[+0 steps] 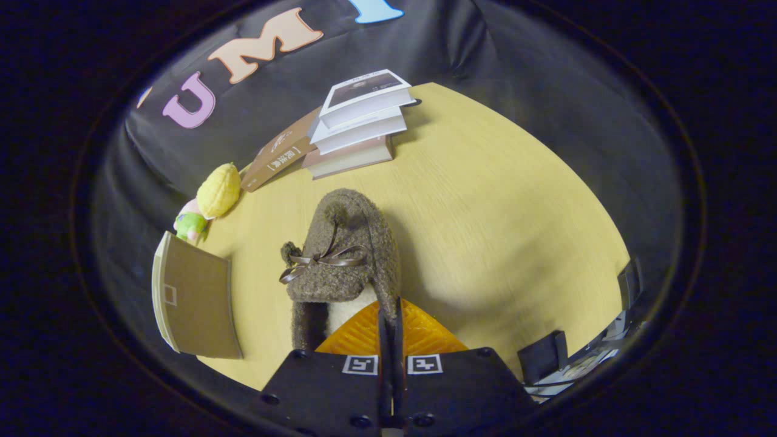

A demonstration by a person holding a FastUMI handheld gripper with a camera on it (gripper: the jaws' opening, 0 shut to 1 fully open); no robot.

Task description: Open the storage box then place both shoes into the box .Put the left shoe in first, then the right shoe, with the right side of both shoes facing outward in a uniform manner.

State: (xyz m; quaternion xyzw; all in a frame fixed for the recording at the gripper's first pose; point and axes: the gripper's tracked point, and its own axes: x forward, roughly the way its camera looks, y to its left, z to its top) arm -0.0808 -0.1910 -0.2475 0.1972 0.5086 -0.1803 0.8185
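A brown fuzzy shoe (346, 243) with a ribbon bow and pompoms points away from me, toe toward the books. My gripper (390, 311) is shut on the rim of the shoe's opening at its heel end, with both fingers pressed close together on the fuzzy wall. The shoe casts a wide shadow on the yellow wooden table (498, 200) to its right; whether it is lifted off the table I cannot tell. Part of a dark-framed storage box (570, 358) shows near me, to the right of the fingers.
A stack of three books (358, 121) lies beyond the shoe, with a brown book (280, 152) leaning at its left. A yellow and green plush toy (213, 194) and a brown booklet (195, 300) lie to the left of the shoe.
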